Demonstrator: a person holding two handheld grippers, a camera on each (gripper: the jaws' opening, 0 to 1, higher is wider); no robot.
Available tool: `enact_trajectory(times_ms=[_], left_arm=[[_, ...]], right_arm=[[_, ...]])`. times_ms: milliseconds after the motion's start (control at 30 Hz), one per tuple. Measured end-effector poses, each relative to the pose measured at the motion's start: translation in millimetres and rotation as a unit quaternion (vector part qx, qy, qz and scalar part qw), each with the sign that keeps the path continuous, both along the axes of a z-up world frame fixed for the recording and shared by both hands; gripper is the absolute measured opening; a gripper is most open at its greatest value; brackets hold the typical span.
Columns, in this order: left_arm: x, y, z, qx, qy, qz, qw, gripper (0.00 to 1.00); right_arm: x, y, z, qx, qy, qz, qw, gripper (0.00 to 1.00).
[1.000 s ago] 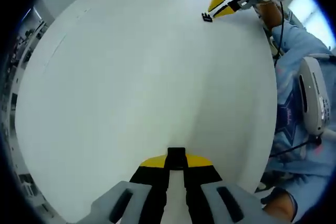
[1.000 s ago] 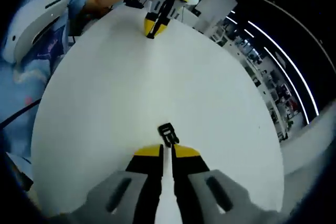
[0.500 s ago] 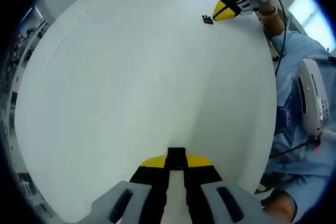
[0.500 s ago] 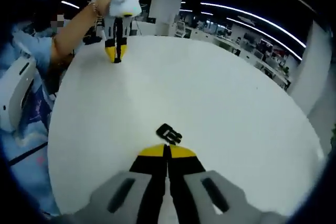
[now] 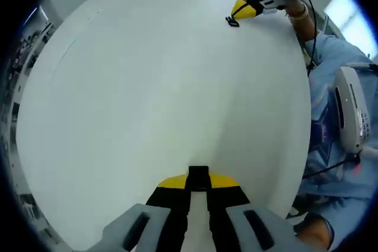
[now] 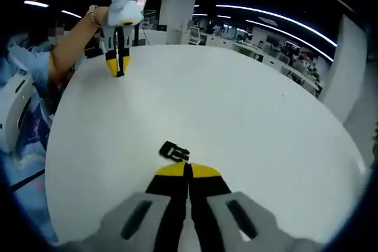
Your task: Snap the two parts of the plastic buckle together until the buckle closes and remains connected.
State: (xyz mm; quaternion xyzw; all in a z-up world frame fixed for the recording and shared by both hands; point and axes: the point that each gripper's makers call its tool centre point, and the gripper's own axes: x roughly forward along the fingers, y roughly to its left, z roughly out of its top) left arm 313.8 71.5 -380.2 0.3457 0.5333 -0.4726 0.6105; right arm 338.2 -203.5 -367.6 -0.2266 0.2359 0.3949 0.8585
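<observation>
The left gripper point(image 5: 198, 188), seen in its own view, has its yellow-tipped black fingers point(image 5: 169, 190) brought close together on a small black plastic buckle part point(image 5: 198, 173). This part stands between and just ahead of the fingertips, and only its upper end is visible. The gripper is held low over the round white table point(image 5: 147, 87), near the table edge closest to the person. In the right gripper view the same gripper appears far across the table, pointing steeply down at the surface, carried by a hand with the bare forearm point(image 6: 74, 42) angled up toward the person's light-blue sleeve point(image 6: 23, 57).

The right gripper point(image 6: 189, 172), in its own view, has its fingers pressed together with no visible gap and nothing held between them. A second black plastic buckle part point(image 6: 174, 151) lies flat on the table just ahead of the fingertips and slightly to their left (touching the tips or barely apart; contact cannot be confirmed). In the left gripper view this gripper sits at the far table edge, tips aimed down toward the same part, held by a hand point(image 5: 293, 7) with a cable running back along the wrist.

The two buckle parts are well apart, at opposite sides of the table.
</observation>
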Motion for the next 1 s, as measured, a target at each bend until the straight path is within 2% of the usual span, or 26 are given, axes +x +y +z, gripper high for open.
enact_trajectory(times_ms=[333,600,667,867,900,933,967,1000], left_arm=[[0.9,1,-1.0,-0.001,0.000,0.001,1.0000,0.10],[0.7,1,-2.1,-0.003,0.000,0.002,1.0000,0.10],[0.8,1,-2.2,-0.004,0.000,0.004,1.0000,0.10],[1.2,2,-2.0,-0.003,-0.001,0.005,1.0000,0.10],[1.2,2,-2.0,-0.004,-0.001,0.005,1.0000,0.10],[1.3,2,-2.0,-0.004,-0.001,0.005,1.0000,0.10],[1.5,2,-2.0,-0.004,-0.001,0.005,1.0000,0.10],[1.6,2,-1.9,-0.005,-0.001,0.005,1.0000,0.10]], right_arm=[[2,7,0.6,-0.015,-0.007,0.030,0.9994,0.00],[9,25,-2.0,-0.054,-0.040,0.114,0.9912,0.00],[8,31,-2.9,-0.065,-0.050,0.148,0.9856,0.00],[13,40,-4.7,-0.061,-0.049,0.160,0.9841,0.00],[17,39,2.9,-0.047,-0.072,0.150,0.9849,0.00],[19,39,6.1,-0.038,-0.078,0.146,0.9854,0.00],[20,37,13.0,-0.012,-0.085,0.131,0.9876,0.00],[15,30,10.9,-0.014,-0.069,0.135,0.9883,0.00]])
